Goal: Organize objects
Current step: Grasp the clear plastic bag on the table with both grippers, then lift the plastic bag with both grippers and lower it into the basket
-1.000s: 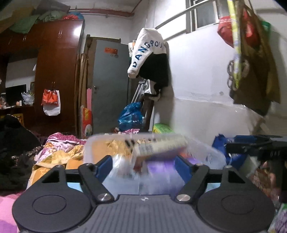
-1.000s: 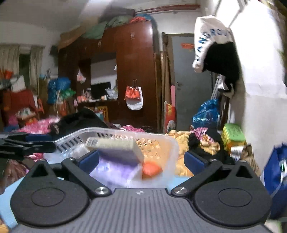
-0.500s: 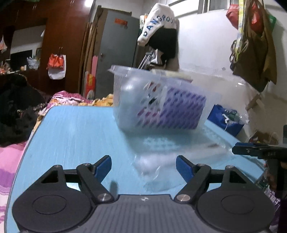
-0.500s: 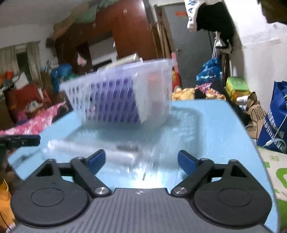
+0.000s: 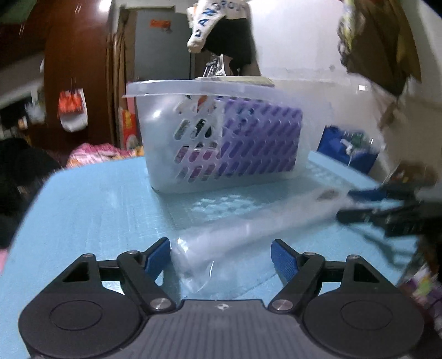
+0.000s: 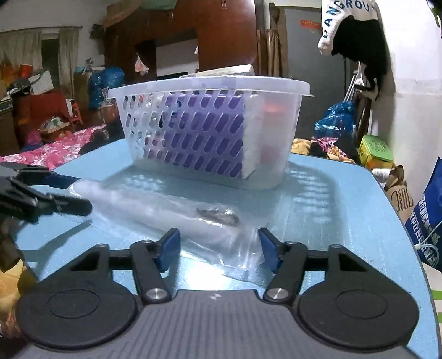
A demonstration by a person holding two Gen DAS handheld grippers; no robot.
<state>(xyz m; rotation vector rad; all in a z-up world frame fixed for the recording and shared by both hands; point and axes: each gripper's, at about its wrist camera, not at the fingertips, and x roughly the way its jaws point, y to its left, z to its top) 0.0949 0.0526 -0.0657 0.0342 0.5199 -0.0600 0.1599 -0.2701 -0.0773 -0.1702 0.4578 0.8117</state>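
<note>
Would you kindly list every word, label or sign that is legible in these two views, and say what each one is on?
"DANGROU": blue letters on the white garment hanging on the wall; the word runs on out of sight.
Orange sign on the grey door: too blurred to read.
Blue bag beside the blue table: white characters, too small to read.
Flat box atop the basket: print unreadable.

a light blue surface (image 6: 345, 210) carries a clear perforated basket (image 6: 210, 132) standing upright toward its far side, and nearer, a clear plastic bag (image 6: 176, 218) lying flat, seemingly holding something small and dark.
</note>
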